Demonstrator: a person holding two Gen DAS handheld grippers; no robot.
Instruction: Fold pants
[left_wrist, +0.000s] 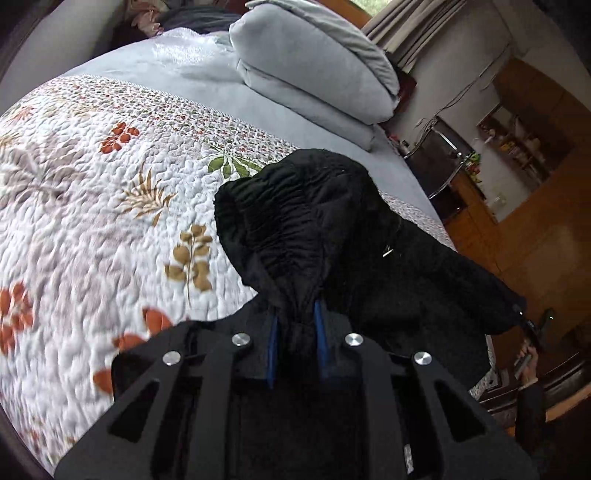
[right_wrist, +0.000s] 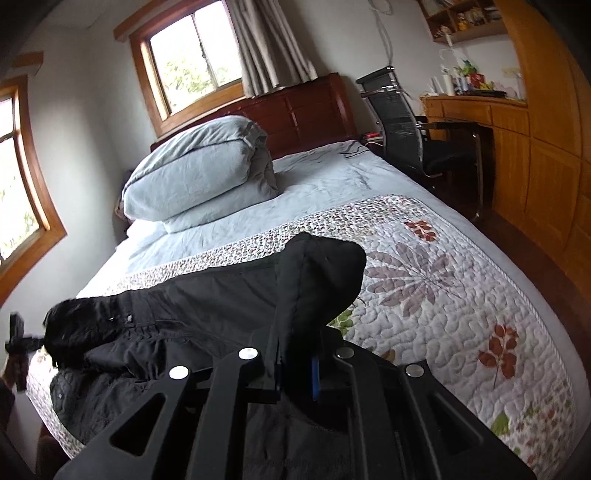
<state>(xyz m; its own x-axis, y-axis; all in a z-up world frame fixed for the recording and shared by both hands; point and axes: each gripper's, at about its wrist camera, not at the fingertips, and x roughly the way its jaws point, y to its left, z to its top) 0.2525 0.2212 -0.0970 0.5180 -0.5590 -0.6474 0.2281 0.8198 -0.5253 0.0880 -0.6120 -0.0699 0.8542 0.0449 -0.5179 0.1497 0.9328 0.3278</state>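
Left wrist view: the left gripper (left_wrist: 297, 332) has its two blue-padded fingers (left_wrist: 320, 332) drawn close together on a bunched fold of the black pants (left_wrist: 314, 221); the gathered, elasticated cloth rises in a hump just ahead of the fingertips.
Right wrist view: the right gripper (right_wrist: 295, 363) pinches another part of the pants (right_wrist: 207, 295), with a seamed flap standing upright between the nearly closed fingers; one blue pad (right_wrist: 315, 376) shows beside the cloth.
Pants, position: held up at both grips, the garment stretches across the near end of the bed; in the right wrist view it runs leftward towards the other gripper at the far left edge of the picture, and part of it hangs below the right gripper's body.
Pants, support: whether the middle of the cloth touches the bedding or hangs just above it cannot be told.
Quilt: a white quilted cover (left_wrist: 92, 221) printed with rust, tan and green leaves covers the near part of the bed (right_wrist: 461, 295).
Sheet: pale blue (right_wrist: 314, 184), beyond the quilt.
Duvet: folded, pale blue-grey (right_wrist: 199, 170), resting on the sheet near the dark wooden headboard (right_wrist: 306, 110).
Surroundings: an office chair (right_wrist: 406, 122) stands beside the bed next to a wooden desk (right_wrist: 480, 110); windows (right_wrist: 192, 48) with curtains sit above the headboard.
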